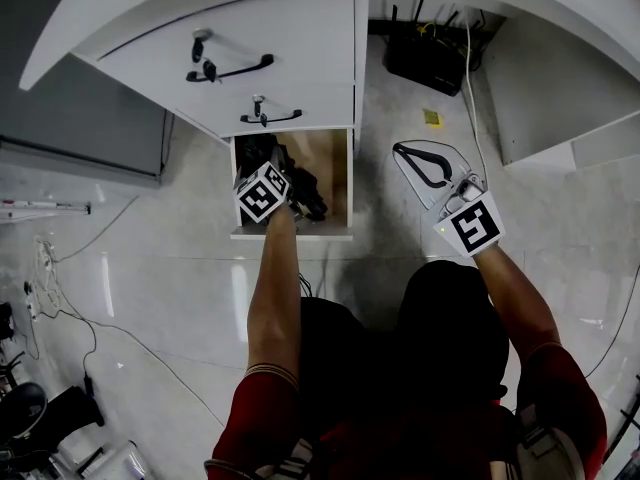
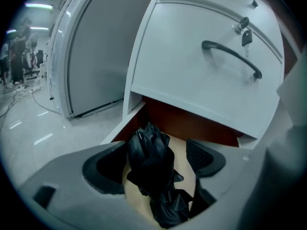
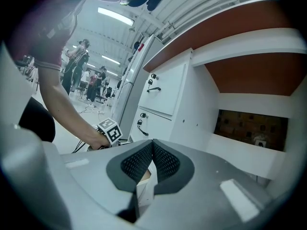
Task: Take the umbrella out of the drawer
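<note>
Black fabric is what you are after, and the folded umbrella (image 2: 149, 150) lies on the wooden floor of the bottom drawer (image 1: 300, 233), towards that drawer's left side. The drawer stands pulled out from the white cabinet (image 1: 300, 38), so the opening step looks finished. The two drawers above it are closed, each with its dark handle.

Your left gripper (image 2: 156, 164) is down inside the drawer, with its jaws spread wide on either side of the umbrella. In the left gripper view the bundle sits between the two pads. Bare wood shows between it and the right-hand pad, so nothing is clamped yet. The cloth is loose and crumpled, not strapped tight. I judge that a grip on the cloth alone could slip, so a bite across the body of the bundle would serve you better.

Your right gripper (image 3: 152, 159) hangs to the right of the cabinet, over the pale floor and well apart from the drawer. Its ribbed pads are pressed together with nothing between them, and it has no part in the work at present.

What remains, as I read it, is most of the task: clench on the umbrella, lift it over the drawer's front edge, and bring it out.
</note>
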{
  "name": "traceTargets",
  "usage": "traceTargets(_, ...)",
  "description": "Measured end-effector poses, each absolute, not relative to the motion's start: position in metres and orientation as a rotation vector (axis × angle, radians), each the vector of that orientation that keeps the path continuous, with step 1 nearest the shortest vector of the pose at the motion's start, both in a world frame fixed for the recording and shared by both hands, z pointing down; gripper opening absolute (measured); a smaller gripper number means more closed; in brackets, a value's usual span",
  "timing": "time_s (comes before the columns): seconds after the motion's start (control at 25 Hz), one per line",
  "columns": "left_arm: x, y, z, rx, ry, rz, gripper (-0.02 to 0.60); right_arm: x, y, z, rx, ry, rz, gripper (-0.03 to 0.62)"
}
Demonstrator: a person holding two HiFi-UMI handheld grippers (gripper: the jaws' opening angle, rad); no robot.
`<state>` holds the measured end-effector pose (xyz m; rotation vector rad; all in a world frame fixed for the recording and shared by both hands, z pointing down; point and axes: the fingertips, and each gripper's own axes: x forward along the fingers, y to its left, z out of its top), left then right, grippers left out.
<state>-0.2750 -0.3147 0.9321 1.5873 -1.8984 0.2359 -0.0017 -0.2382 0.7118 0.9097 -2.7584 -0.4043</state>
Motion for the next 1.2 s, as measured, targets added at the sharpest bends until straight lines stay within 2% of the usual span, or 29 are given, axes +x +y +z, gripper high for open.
traceTargets(0.36,-0.278,-0.315,0.984,1.421,-1.860,0.229,0.417,0.007,-0.236,0.731,0.840,-2.685,-0.429,0.012)
traceTargets(0.68,-0.268,-0.323,1.021,1.378,-1.785,0.244,0.420,0.019,-0.231,0.746,0.816,-2.630,-0.425,0.012)
traceTargets(0.96,-0.263,-0.325,1.026,1.388,-1.799,0.289,0.322,0.028,-0.228,0.753,0.822,-2.602,-0.411,0.012)
traceTargets(1.2,-0.264,-0.320,1.012,1.359,-1.823,0.188,0.253,0.025,-0.226,0.749,0.818,-2.620,-0.414,0.012)
